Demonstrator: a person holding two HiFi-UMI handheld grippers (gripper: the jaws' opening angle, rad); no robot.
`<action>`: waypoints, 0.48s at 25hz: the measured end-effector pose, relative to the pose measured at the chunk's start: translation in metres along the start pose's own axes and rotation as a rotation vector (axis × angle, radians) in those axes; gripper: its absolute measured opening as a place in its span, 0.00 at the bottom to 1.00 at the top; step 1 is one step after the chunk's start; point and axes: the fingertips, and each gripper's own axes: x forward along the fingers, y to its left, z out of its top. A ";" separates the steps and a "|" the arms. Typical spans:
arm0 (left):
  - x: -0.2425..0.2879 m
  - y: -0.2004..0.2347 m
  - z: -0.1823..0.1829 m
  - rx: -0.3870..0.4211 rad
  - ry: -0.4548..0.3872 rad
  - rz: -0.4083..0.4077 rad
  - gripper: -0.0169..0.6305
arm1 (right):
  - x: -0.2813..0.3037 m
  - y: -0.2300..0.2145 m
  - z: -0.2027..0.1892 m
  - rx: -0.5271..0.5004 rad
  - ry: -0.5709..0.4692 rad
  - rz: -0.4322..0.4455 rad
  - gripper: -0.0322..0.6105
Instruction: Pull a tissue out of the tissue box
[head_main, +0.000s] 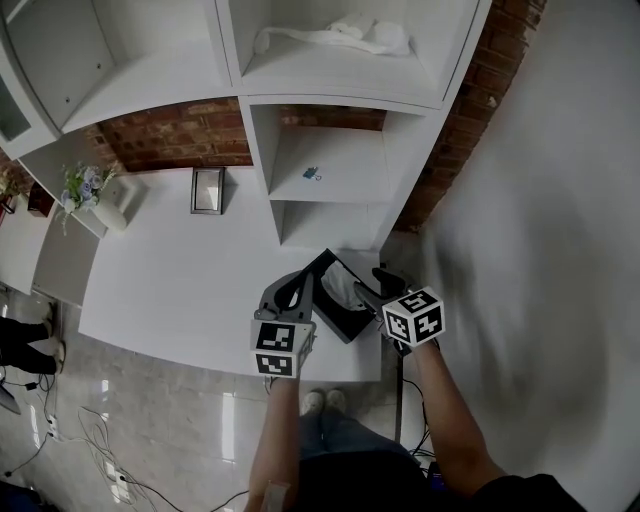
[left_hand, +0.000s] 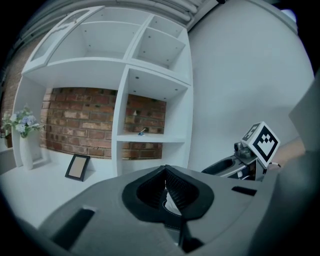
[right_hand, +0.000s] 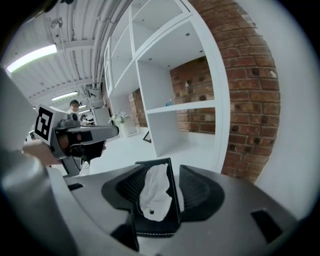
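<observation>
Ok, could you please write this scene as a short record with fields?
surface: white table
target: black tissue box at the table's near corner
tissue: white tissue sticking up from the box
left: left gripper, jaws together, close to the box
right: right gripper, jaws apart, tissue in line between them, not gripped

There is one tissue box (head_main: 345, 322) with one tissue (right_hand: 156, 192) poking out, at the near right corner of the one surface (head_main: 170, 290). Two grippers are counted: the left hand-held gripper (head_main: 298, 285) and the right hand-held gripper (head_main: 365, 292). At the far edge stands one picture frame (head_main: 207, 190) and, at the far left corner, one vase of flowers (head_main: 92, 200).
</observation>
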 end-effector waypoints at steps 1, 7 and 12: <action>0.001 0.001 -0.001 -0.003 0.003 0.001 0.04 | 0.003 -0.001 -0.003 -0.009 0.032 0.010 0.37; 0.006 0.005 -0.006 -0.016 0.015 0.003 0.04 | 0.020 0.000 -0.023 -0.088 0.238 0.080 0.37; 0.007 0.010 -0.008 -0.034 0.018 0.009 0.04 | 0.031 0.002 -0.038 -0.169 0.374 0.102 0.37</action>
